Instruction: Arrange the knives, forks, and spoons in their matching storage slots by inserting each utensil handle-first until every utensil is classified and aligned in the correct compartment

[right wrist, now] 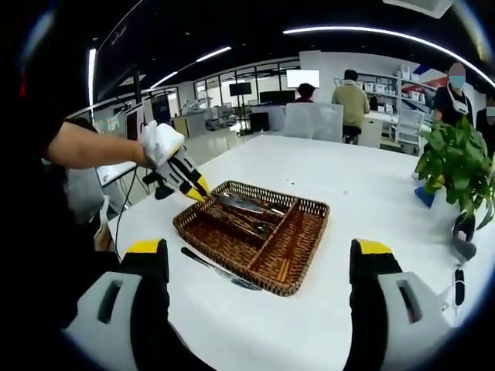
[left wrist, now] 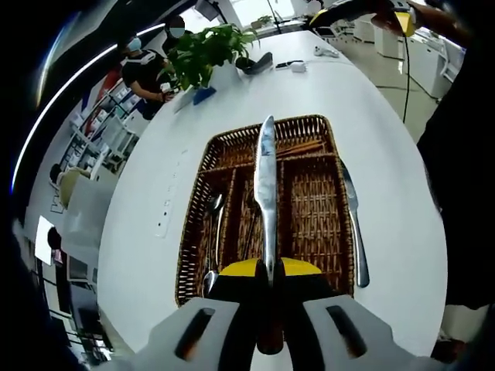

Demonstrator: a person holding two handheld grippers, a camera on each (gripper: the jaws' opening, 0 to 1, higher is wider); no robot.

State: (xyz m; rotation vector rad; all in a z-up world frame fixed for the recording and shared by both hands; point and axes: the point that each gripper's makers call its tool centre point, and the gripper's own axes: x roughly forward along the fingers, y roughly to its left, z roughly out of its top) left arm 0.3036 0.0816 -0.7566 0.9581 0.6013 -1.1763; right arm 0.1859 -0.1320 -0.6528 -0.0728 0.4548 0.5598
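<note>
Steel knife (left wrist: 266, 185) clamped in left tongs (left wrist: 268, 280) above wicker tray (left wrist: 309, 205).

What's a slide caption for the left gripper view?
Left tool holds a silver table knife over the brown wicker cutlery tray; second knife beside it.

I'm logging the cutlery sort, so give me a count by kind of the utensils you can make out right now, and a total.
Knives: 2, one held in the left gripper over the wicker tray, knife, and one on the table beside the tray.
Spoons: 1, spoon in a tray slot.
Forks: none I can tell apart.
Total: 3 clearly identifiable.
</note>
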